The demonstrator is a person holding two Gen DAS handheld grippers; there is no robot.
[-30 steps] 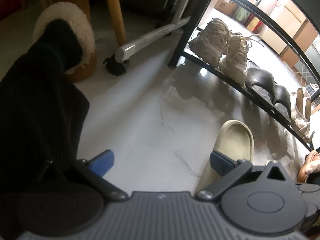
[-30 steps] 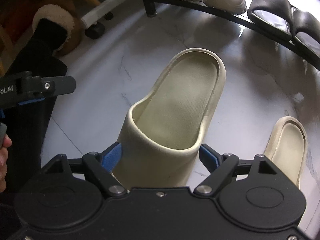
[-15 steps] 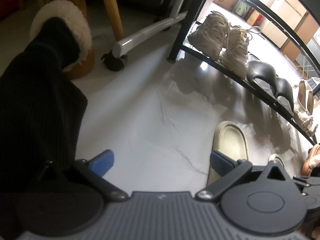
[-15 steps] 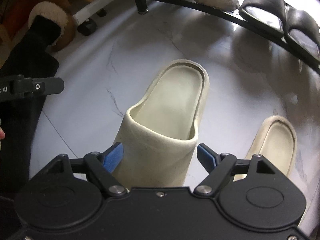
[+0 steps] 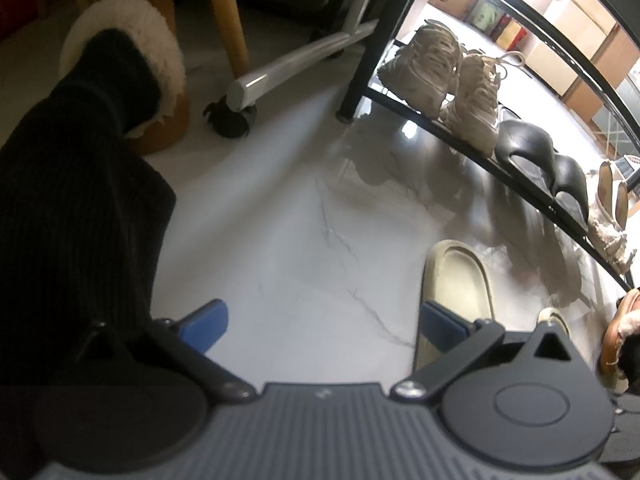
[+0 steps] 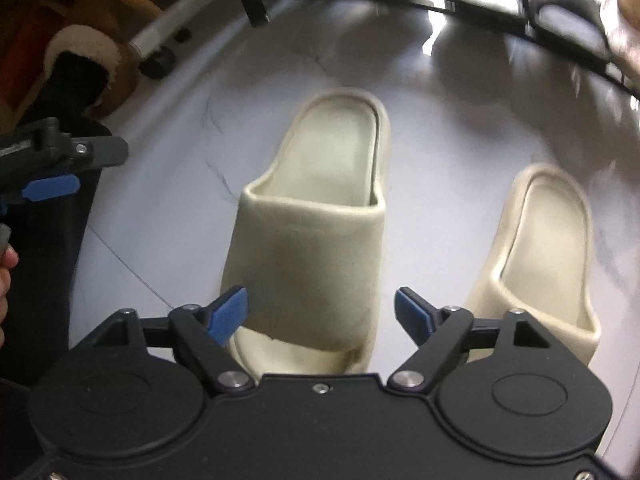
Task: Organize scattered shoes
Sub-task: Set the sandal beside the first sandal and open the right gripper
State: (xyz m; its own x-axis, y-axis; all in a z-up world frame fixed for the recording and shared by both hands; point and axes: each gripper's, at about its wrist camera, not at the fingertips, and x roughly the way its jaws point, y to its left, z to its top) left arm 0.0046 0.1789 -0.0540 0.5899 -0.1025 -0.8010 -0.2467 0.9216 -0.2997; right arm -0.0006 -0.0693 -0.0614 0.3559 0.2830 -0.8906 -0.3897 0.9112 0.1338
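Two cream slide slippers lie side by side on the pale marble floor, heels toward the shoe rack. The left slipper [image 6: 320, 208] sits between the fingers of my right gripper [image 6: 320, 312], whose jaws are opening; the blue pads [image 6: 412, 312] stand clear of its sides. The second slipper [image 6: 540, 248] rests just to the right. In the left wrist view, my left gripper [image 5: 320, 320] hangs open over bare floor, with the same slipper [image 5: 456, 276] lying beyond its right finger.
A black shoe rack [image 5: 460, 132] holds beige sneakers [image 5: 432, 64], black slippers [image 5: 536, 148] and tan sandals. A person's black-clad leg in a fur-lined brown boot [image 5: 132, 60] stands at left. A wheeled metal bar [image 5: 288, 68] and a wooden leg [image 5: 224, 12] lie beyond.
My right gripper has widened and let go of the cream slipper, then drawn back from it. The slipper now lies flat beside its mate. The left gripper has stayed put.
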